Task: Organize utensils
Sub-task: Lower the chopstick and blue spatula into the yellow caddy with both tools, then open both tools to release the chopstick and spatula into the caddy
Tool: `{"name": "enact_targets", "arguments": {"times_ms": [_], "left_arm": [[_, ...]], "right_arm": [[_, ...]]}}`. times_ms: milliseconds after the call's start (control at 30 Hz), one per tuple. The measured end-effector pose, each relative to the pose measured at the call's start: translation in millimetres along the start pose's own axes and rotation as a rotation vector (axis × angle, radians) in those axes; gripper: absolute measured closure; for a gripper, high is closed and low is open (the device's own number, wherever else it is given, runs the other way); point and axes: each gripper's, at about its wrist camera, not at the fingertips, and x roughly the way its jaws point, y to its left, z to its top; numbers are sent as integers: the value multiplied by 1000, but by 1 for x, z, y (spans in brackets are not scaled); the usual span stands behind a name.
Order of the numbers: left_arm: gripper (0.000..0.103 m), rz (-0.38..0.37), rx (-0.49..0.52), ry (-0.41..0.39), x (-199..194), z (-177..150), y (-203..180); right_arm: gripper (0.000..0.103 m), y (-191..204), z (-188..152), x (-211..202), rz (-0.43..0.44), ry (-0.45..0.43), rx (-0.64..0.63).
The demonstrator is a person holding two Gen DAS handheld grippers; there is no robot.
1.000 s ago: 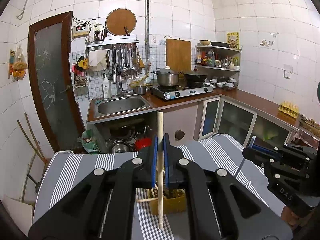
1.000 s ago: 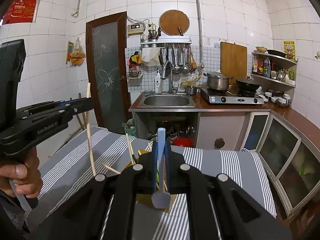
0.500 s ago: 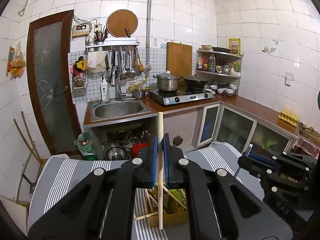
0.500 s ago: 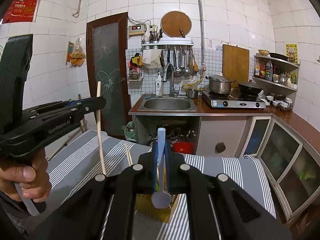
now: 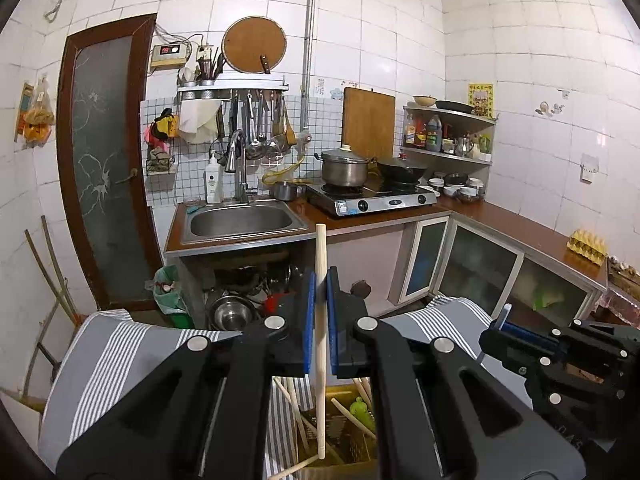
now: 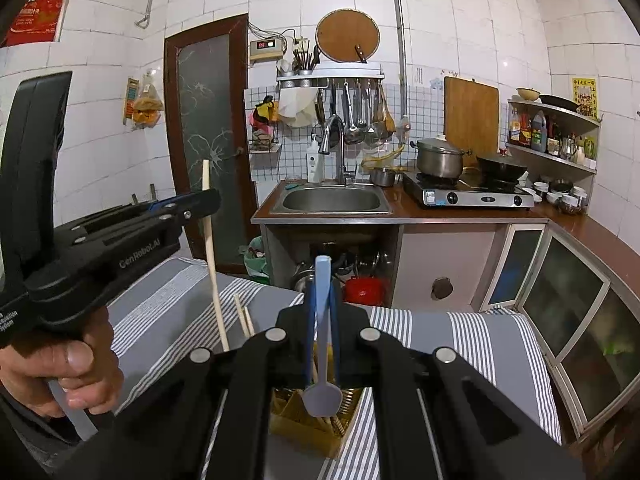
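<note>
I hold a chopstick (image 5: 320, 344) in the left gripper (image 5: 319, 320) and a spoon (image 6: 322, 376) in the right gripper (image 6: 322, 344), above the box (image 6: 312, 424); next I lower both in.

upright wooden chopstick (image 5: 320, 344), blue spoon (image 6: 322, 380) bowl-down

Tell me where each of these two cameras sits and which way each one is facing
Left wrist: on the left gripper, facing the sink counter; its jaws clamp a wooden chopstick; the right gripper shows at right.
Right wrist: on the right gripper, facing the same counter; its jaws clamp a blue spoon; a hand holds the left gripper at left.
Shared: sink, stove, yellow utensil box, striped cloth.
</note>
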Motion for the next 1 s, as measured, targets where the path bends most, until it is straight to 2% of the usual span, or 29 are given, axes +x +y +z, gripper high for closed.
{"name": "enact_targets", "arguments": {"times_ms": [367, 1000], "left_arm": [[99, -8, 1, 16, 23, -15, -3], [99, 5, 11, 97, 49, -47, -1]], "right_arm": [[96, -8, -9, 27, -10, 40, 21], [96, -8, -29, 54, -7, 96, 34]]}}
